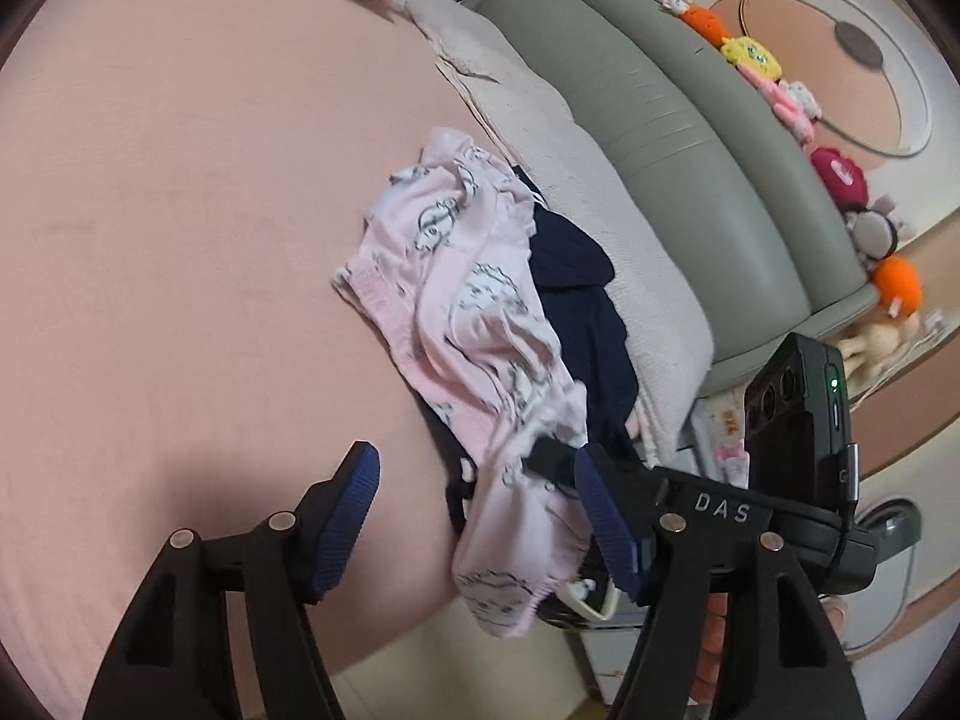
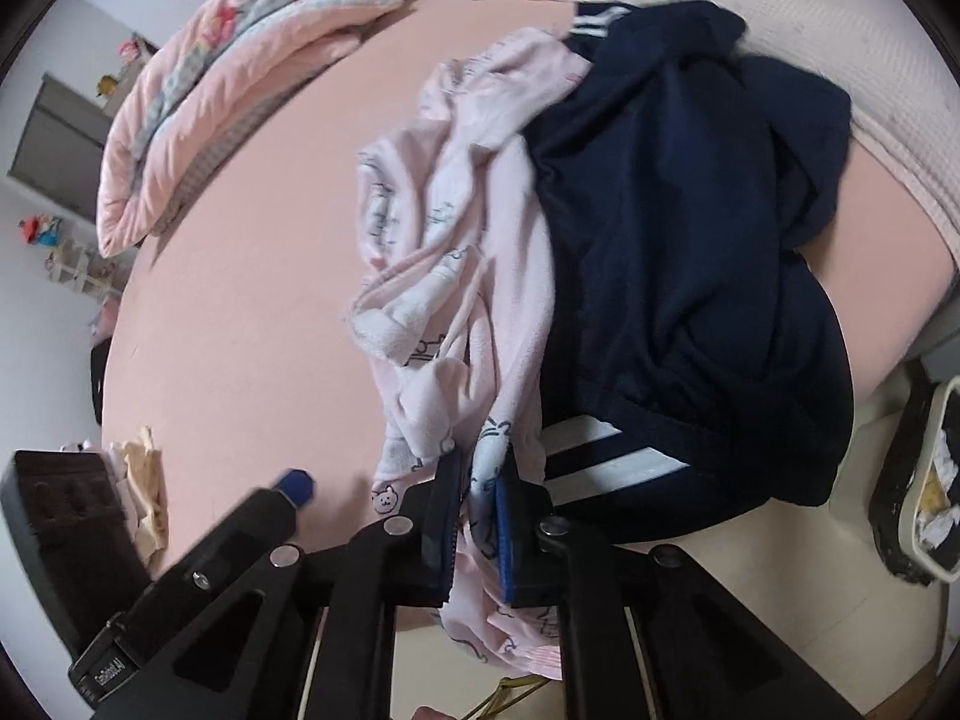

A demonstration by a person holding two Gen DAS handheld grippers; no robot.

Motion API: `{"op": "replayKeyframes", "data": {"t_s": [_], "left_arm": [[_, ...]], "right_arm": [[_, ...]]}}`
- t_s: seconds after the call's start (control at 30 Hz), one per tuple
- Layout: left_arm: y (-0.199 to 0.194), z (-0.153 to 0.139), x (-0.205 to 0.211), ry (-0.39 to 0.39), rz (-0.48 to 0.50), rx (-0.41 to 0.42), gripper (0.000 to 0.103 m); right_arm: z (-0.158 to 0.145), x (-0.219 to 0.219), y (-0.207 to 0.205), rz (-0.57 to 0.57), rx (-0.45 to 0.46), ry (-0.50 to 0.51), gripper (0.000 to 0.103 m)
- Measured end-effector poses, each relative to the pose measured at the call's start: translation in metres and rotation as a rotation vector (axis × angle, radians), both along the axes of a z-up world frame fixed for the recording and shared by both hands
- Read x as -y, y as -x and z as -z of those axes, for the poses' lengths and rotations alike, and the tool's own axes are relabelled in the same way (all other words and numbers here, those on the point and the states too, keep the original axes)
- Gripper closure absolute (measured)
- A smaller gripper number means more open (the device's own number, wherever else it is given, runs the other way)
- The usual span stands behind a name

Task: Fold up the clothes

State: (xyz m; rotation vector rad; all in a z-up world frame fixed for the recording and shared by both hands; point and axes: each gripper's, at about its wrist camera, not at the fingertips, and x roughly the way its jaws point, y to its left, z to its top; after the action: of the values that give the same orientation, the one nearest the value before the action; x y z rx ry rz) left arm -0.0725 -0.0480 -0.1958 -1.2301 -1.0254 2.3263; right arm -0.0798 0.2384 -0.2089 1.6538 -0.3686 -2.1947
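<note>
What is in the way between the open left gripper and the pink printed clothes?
Nothing visible. The left gripper is open beside the crumpled pink printed garment, already clamped by the right gripper.

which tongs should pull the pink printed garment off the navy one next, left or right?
Right, probably. The right tongs are shut on the pink garment at the bed's near edge. The left tongs are open and hold nothing. The navy garment lies partly under it.
</note>
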Motion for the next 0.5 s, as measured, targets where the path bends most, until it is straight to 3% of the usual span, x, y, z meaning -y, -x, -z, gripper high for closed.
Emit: {"op": "replayKeyframes", "data": {"t_s": [0.3,0.43,0.47,0.5], "left_arm": [[-0.01,-0.004,-0.021,0.071,0.068,-0.012,0.033],[-0.006,0.003,-0.033,0.141,0.056,-0.027,0.033],[-0.007,0.004,-0.035,0.16,0.044,-0.034,0.034],[-0.007,0.006,-0.037,0.185,0.03,-0.037,0.045]], "right_arm": [[-0.015,0.023,0.008,-0.074,-0.01,0.045,0.095],[-0.014,0.027,0.012,-0.089,-0.007,0.06,0.095],[-0.013,0.027,0.013,-0.094,-0.007,0.067,0.095],[-0.012,0.027,0.014,-0.099,-0.007,0.073,0.095]]}}
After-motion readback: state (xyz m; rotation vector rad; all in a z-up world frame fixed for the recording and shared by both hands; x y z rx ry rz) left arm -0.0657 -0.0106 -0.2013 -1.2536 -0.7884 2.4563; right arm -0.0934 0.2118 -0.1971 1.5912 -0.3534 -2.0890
